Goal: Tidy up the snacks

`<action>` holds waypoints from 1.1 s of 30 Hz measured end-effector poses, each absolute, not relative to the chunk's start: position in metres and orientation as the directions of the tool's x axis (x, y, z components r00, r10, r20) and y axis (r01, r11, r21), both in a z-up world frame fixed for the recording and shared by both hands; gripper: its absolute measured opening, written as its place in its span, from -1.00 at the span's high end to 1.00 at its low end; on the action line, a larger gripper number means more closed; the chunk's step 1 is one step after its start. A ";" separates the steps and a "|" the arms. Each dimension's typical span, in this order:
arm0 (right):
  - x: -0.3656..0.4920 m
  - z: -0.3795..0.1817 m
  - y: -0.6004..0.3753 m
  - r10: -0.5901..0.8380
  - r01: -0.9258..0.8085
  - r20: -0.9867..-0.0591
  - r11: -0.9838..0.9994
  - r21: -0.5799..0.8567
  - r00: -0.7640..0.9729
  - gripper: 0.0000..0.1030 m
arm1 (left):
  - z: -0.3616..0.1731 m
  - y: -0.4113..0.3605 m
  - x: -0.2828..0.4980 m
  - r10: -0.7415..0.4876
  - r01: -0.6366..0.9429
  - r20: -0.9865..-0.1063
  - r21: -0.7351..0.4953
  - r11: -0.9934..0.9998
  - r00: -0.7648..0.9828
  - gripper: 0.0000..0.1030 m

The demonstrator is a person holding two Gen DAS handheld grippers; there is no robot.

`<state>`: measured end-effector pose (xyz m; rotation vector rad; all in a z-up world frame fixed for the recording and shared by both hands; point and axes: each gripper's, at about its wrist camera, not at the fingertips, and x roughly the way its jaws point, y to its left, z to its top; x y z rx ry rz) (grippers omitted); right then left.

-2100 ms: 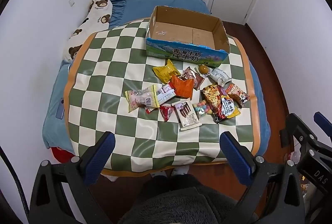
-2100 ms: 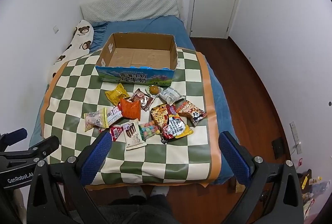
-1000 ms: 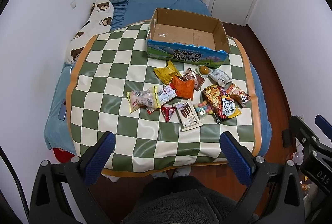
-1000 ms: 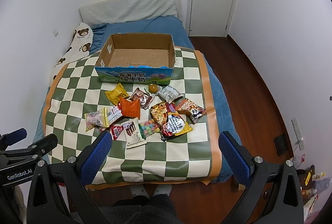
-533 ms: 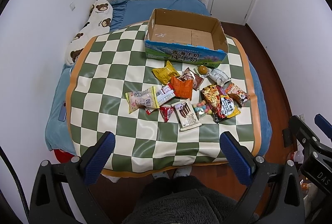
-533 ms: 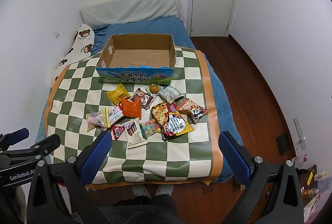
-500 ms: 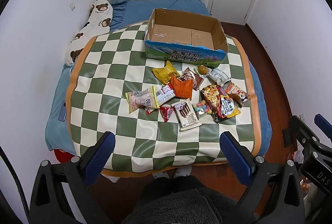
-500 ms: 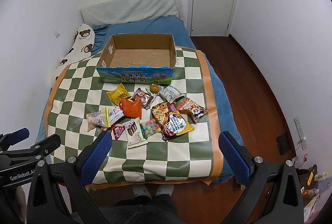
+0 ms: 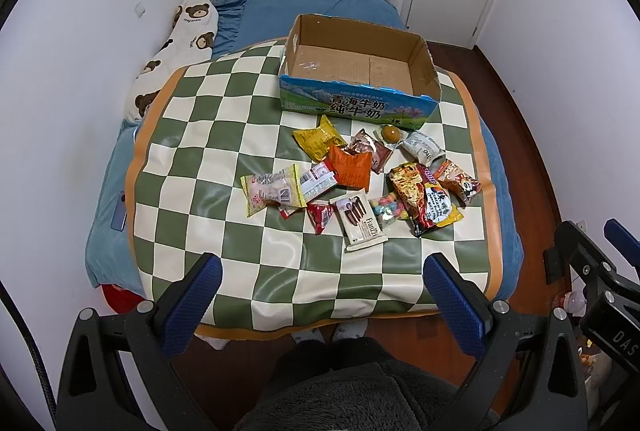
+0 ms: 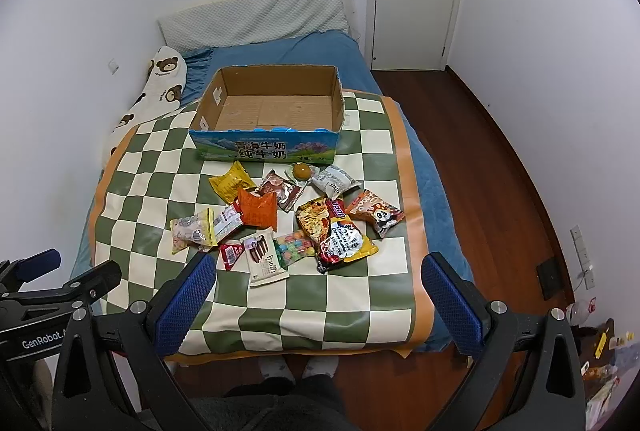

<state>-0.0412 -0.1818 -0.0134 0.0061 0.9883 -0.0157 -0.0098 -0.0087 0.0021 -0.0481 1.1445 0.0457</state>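
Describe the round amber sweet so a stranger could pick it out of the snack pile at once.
Start at the open cardboard box at the far end of the checkered mat. Just in front of its printed blue front wall, toward the right, lies the round amber sweet in clear wrap, beside a white packet. It is the only ball-shaped item; everything around it is a flat pouch.

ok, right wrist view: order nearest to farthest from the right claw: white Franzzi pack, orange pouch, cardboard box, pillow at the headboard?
1. Franzzi pack: closest to the right claw, front edge of the snack pile.
2. Orange pouch: middle of the pile.
3. Cardboard box: behind the snacks, empty.
4. Pillow: far end, against the wall.
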 end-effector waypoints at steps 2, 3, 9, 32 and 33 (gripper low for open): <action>-0.041 -0.014 -0.181 -0.007 0.014 -0.836 1.000 0.000 0.548 -1.00 | 0.001 -0.009 -0.010 0.011 -0.060 -0.911 -0.015 0.998 0.412 -1.00; -0.040 -0.014 -0.180 -0.006 0.013 -0.837 1.000 0.001 0.547 -1.00 | 0.002 -0.011 -0.010 0.011 -0.059 -0.911 -0.014 0.998 0.411 -1.00; -0.040 -0.015 -0.180 -0.004 0.013 -0.838 1.000 0.003 0.546 -1.00 | 0.000 -0.012 -0.011 0.012 -0.061 -0.912 -0.014 0.998 0.410 -1.00; 0.097 -0.238 -0.244 0.098 0.074 -0.970 0.990 0.117 0.223 -1.00 | -0.243 0.006 0.127 -0.258 -0.333 -0.966 -0.237 0.912 -0.018 -0.85; 0.105 -0.252 -0.246 0.102 0.070 -0.975 0.991 0.118 0.199 -1.00 | -0.264 0.001 0.133 -0.298 -0.367 -0.953 -0.260 0.893 -0.051 -0.79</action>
